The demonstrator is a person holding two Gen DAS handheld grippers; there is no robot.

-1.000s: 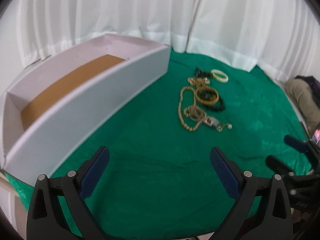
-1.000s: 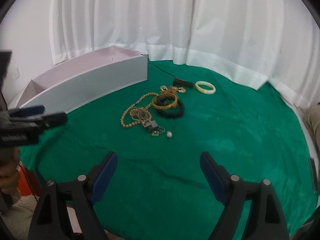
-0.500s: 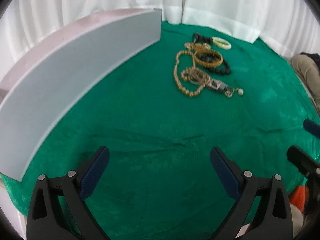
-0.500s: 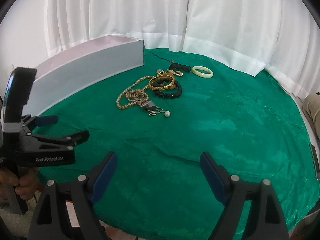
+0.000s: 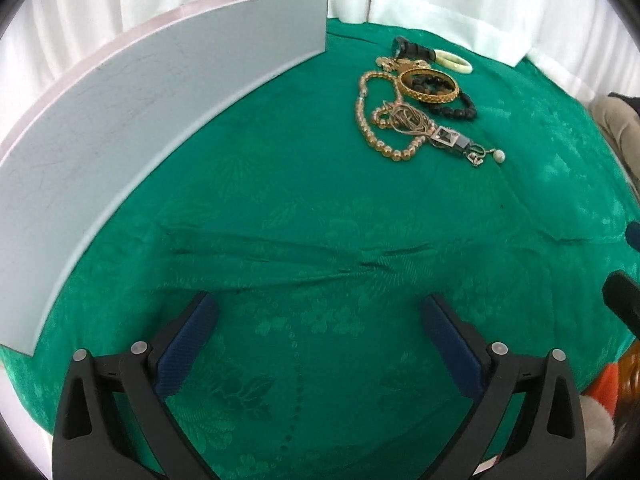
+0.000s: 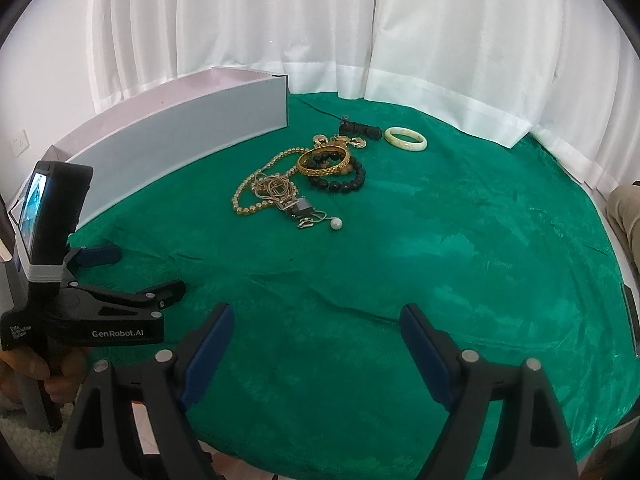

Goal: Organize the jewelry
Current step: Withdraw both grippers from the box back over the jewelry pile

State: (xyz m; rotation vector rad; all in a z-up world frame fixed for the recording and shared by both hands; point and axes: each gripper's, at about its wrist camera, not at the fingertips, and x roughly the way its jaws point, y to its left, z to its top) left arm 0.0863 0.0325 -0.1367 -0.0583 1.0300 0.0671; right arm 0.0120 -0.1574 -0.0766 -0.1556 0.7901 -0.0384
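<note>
Both my tongs are spread wide with nothing in them, left tongs [image 5: 318, 318] and right tongs [image 6: 316, 330] low in frame over the green cloth [image 6: 460, 240]. The jewelry pile [image 6: 304, 184] sits upper middle, near the white box [image 6: 180, 148]; its inside is mostly hidden, I think.

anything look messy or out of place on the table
Yes: the gold bead necklace, thin chains and pendant lie tangled in one heap on the green cloth, with the gold bangle overlapping the black bead bracelet. None sits in the white tray. The cloth is creased.
</note>
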